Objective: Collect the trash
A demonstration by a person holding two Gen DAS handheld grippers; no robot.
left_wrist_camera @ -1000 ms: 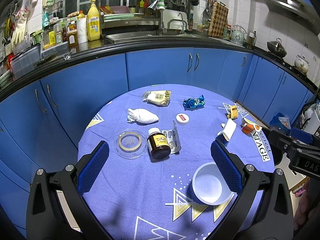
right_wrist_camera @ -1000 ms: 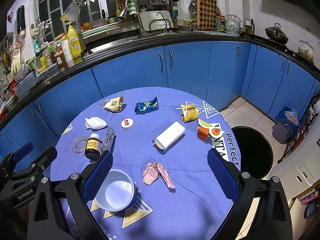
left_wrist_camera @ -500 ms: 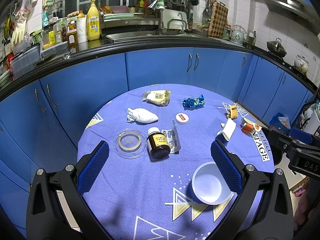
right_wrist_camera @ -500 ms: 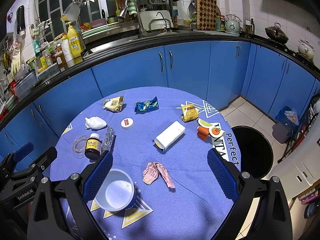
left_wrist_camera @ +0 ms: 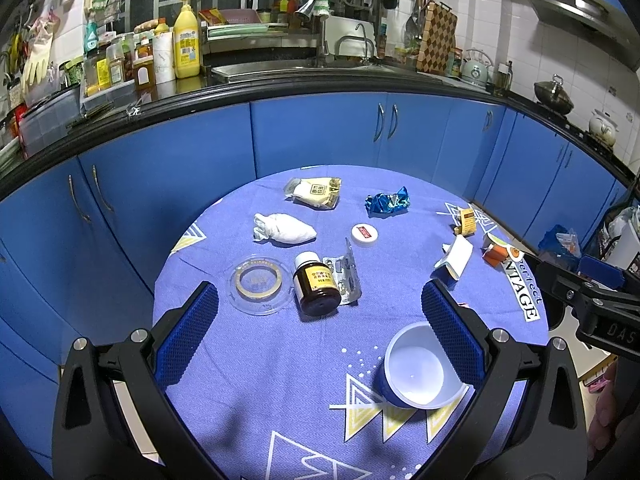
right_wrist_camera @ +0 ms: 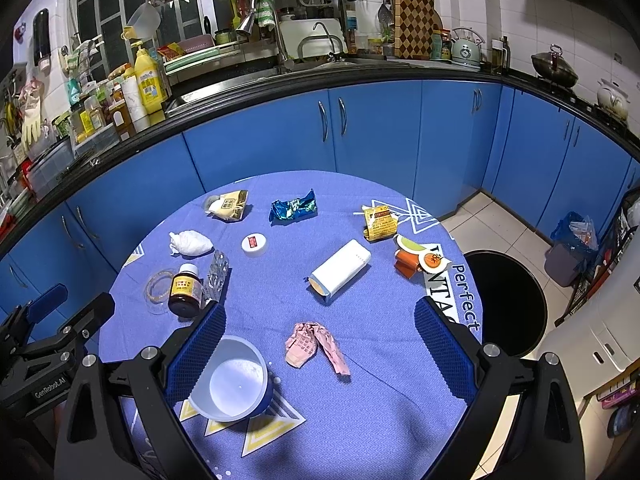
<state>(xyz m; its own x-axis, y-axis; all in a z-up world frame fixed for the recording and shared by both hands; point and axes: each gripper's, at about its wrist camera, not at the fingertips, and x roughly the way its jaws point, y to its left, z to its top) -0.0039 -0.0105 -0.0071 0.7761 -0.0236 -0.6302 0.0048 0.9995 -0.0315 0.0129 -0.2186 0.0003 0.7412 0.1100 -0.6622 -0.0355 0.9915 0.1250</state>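
Left gripper (left_wrist_camera: 320,332) jaws wide apart, empty, hovering over near edge of round table (left_wrist_camera: 280,380); right gripper (right_wrist_camera: 318,344) likewise spread, empty, above crumpled pink paper (right_wrist_camera: 314,346); white-lined blue bowl (right_wrist_camera: 232,382) just beside its left pad at 7 o'clock. Trash scattered on blue cloth: brown pill bottle (left_wrist_camera: 316,288) lying at centre-left, touching blister pack (left_wrist_camera: 346,276) at its 3 o'clock; clear lid (left_wrist_camera: 258,284) at its 9 o'clock; white wad (left_wrist_camera: 284,232) at 11; tan snack packet (left_wrist_camera: 314,192) and blue foil wrapper (left_wrist_camera: 386,202) at far side, 12 o'clock; white cap (left_wrist_camera: 364,234) between; white box (right_wrist_camera: 340,272) centre; yellow packet (right_wrist_camera: 380,222) and orange cup (right_wrist_camera: 412,262) toward 2 o'clock; black bin (right_wrist_camera: 506,304) off table edge at 3 o'clock.
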